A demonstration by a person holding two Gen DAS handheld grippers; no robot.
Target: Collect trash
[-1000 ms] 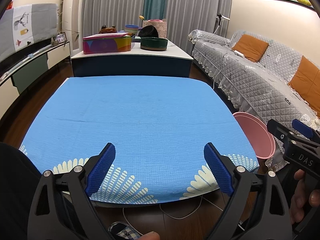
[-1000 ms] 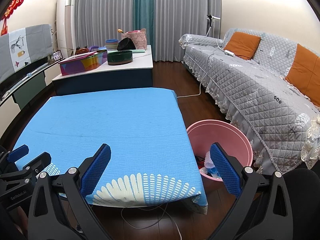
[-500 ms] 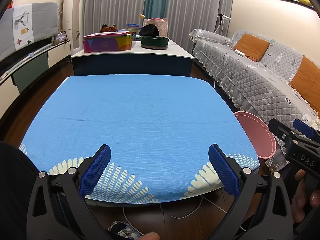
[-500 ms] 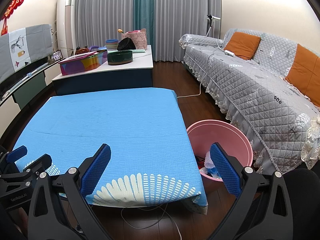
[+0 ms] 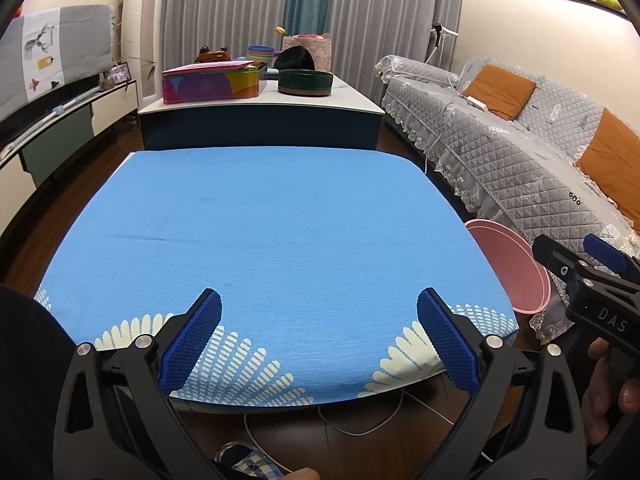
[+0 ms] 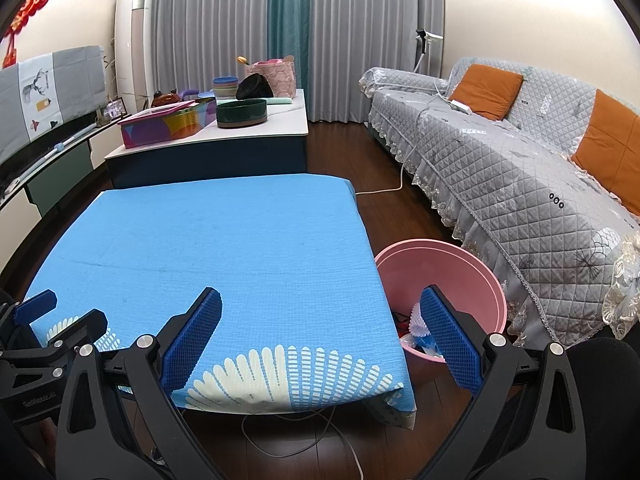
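Note:
A pink bin (image 6: 472, 276) stands on the floor at the right of the blue-covered table (image 6: 224, 240); white and coloured trash (image 6: 418, 322) lies inside it. The same pink bin (image 5: 508, 264) shows partly in the left wrist view. My left gripper (image 5: 319, 336) hangs open over the table's near edge with nothing between its fingers. My right gripper (image 6: 320, 336) is open too, spanning the table's right corner and the bin, holding nothing. No trash shows on the blue cloth.
A grey quilted sofa (image 6: 520, 172) with orange cushions runs along the right. Behind the table a low white-topped cabinet (image 5: 260, 108) carries a colourful box (image 5: 212, 84), a dark green bowl (image 5: 306, 82) and other items. Cables (image 6: 304, 432) lie on the wooden floor.
The left gripper's jaws have spread a little wider and the view has shifted slightly. The right gripper has stayed still.

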